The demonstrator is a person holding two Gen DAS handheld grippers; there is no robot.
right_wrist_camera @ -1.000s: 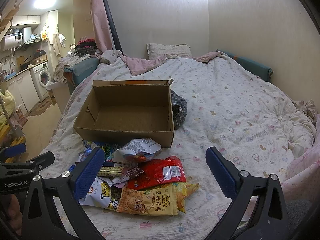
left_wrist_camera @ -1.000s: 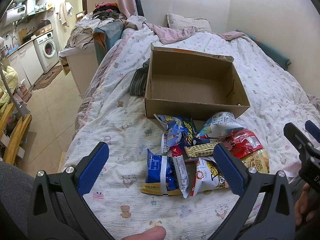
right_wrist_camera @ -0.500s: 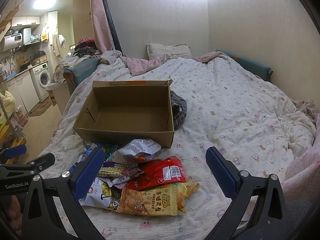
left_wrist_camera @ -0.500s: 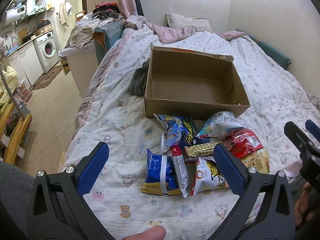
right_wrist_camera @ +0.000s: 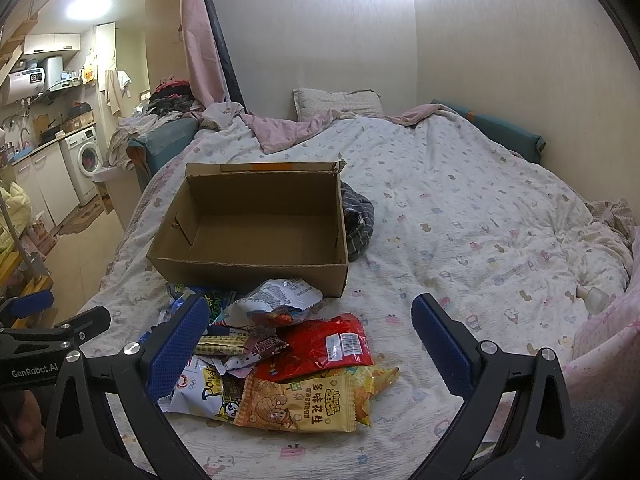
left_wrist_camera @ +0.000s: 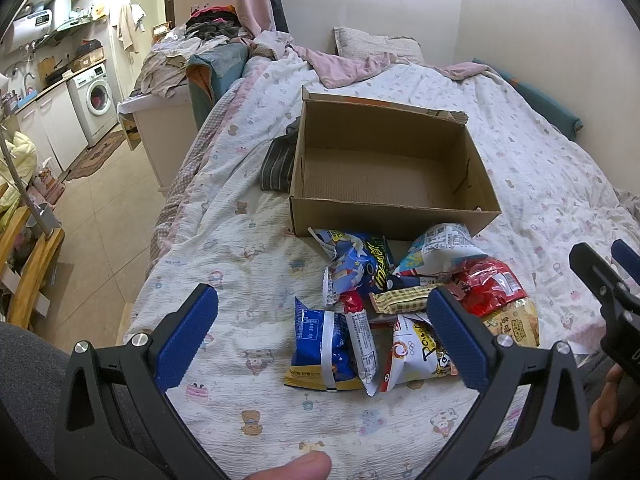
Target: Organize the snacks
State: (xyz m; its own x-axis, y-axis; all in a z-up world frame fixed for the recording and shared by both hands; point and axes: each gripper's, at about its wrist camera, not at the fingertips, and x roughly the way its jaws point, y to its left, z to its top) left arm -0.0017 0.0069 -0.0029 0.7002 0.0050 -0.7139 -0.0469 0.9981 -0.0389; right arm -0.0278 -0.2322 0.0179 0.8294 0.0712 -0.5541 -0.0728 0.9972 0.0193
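Observation:
An empty open cardboard box [left_wrist_camera: 384, 176] [right_wrist_camera: 256, 232] stands on the bed. In front of it lies a pile of snack packets: a blue packet [left_wrist_camera: 320, 344], a white packet [left_wrist_camera: 412, 356], a red packet [right_wrist_camera: 320, 344] [left_wrist_camera: 488, 286], a yellow peanut packet [right_wrist_camera: 300, 404]. My left gripper [left_wrist_camera: 320, 336] is open and empty, hovering just short of the pile. My right gripper [right_wrist_camera: 312, 340] is open and empty, over the pile's near side. Each gripper shows at the edge of the other's view.
A dark striped cloth [right_wrist_camera: 358, 222] lies beside the box. The bed's quilt [right_wrist_camera: 480, 220] spreads to the right, with a pillow [right_wrist_camera: 336, 100] at the wall. The bed's left edge drops to the floor [left_wrist_camera: 92, 220]; a washing machine [left_wrist_camera: 96, 96] stands beyond.

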